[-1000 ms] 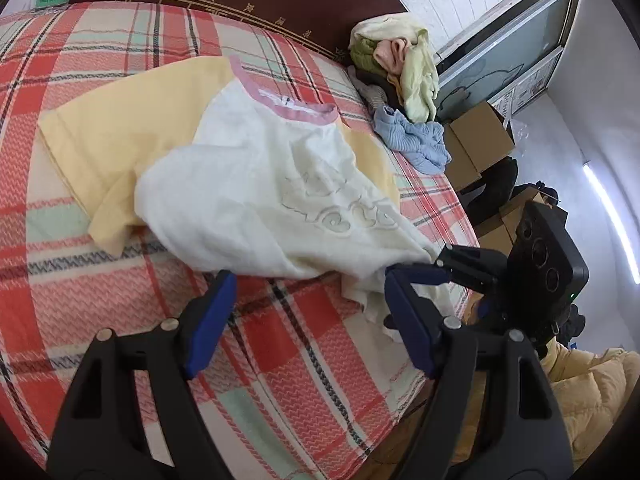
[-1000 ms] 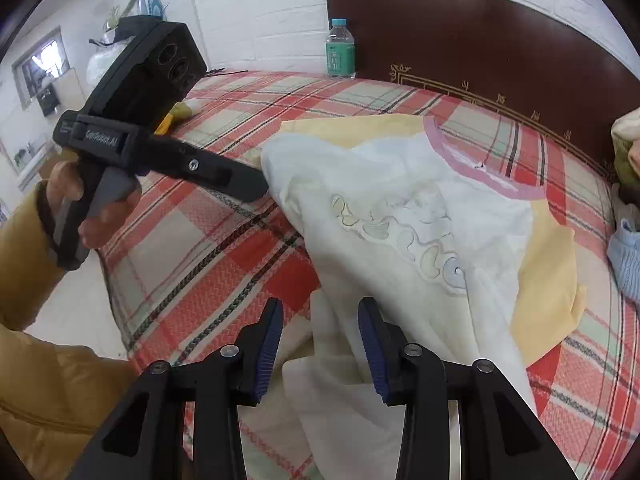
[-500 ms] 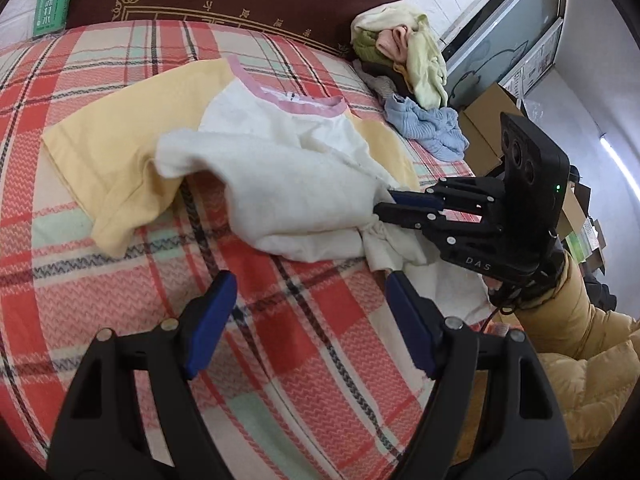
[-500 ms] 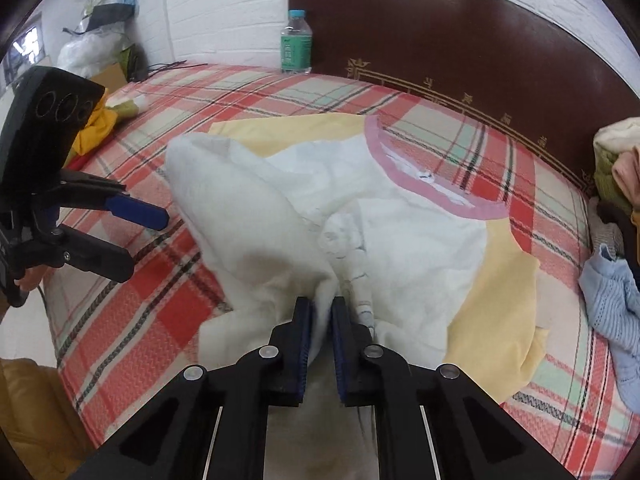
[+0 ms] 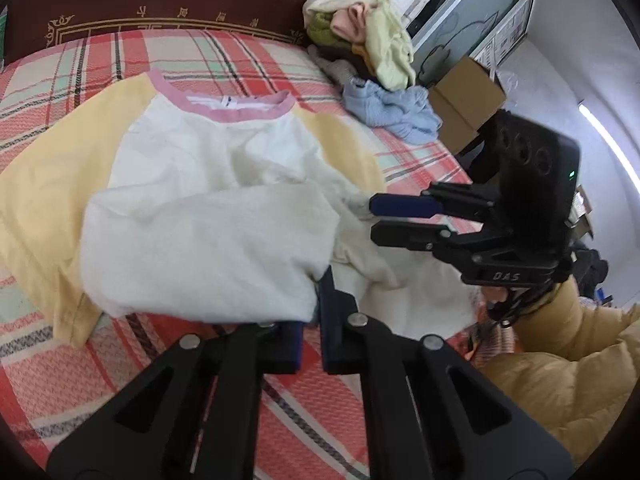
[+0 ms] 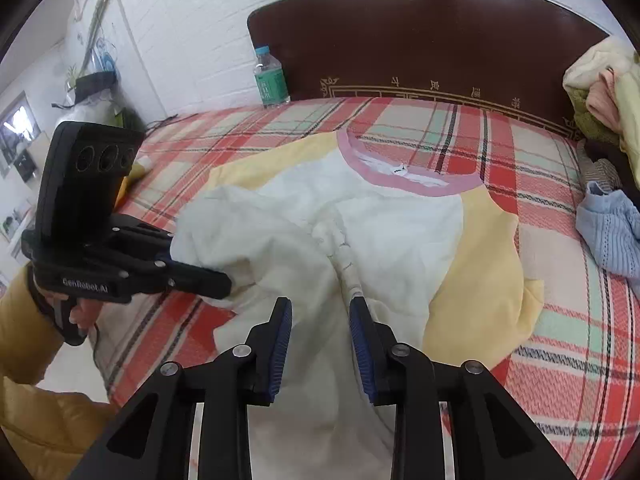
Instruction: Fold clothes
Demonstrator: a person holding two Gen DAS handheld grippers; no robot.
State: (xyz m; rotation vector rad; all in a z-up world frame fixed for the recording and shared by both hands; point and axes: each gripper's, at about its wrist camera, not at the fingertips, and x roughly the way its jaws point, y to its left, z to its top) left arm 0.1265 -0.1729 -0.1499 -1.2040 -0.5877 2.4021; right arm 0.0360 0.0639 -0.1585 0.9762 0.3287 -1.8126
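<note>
A white T-shirt [image 5: 208, 208] with yellow sleeves and a pink collar lies on the plaid bed, its lower part bunched toward the front edge; it also shows in the right wrist view [image 6: 380, 232]. My left gripper [image 5: 312, 312] is shut on the shirt's folded white hem and holds it lifted. It appears in the right wrist view [image 6: 212, 280] pinching the cloth at the left. My right gripper [image 6: 320, 316] is open, with bunched white cloth lying between its fingers. It shows in the left wrist view [image 5: 372, 220], jaws slightly apart beside the cloth.
A pile of clothes [image 5: 360, 36] and a light blue knit [image 5: 392, 108] lie at the bed's far right corner. A water bottle [image 6: 270, 80] stands by the dark headboard [image 6: 420, 40]. Cardboard boxes [image 5: 464, 100] stand beyond the bed.
My left gripper has closed on the shirt's hem, after being open. My right gripper, shut on the cloth half a second ago, has opened.
</note>
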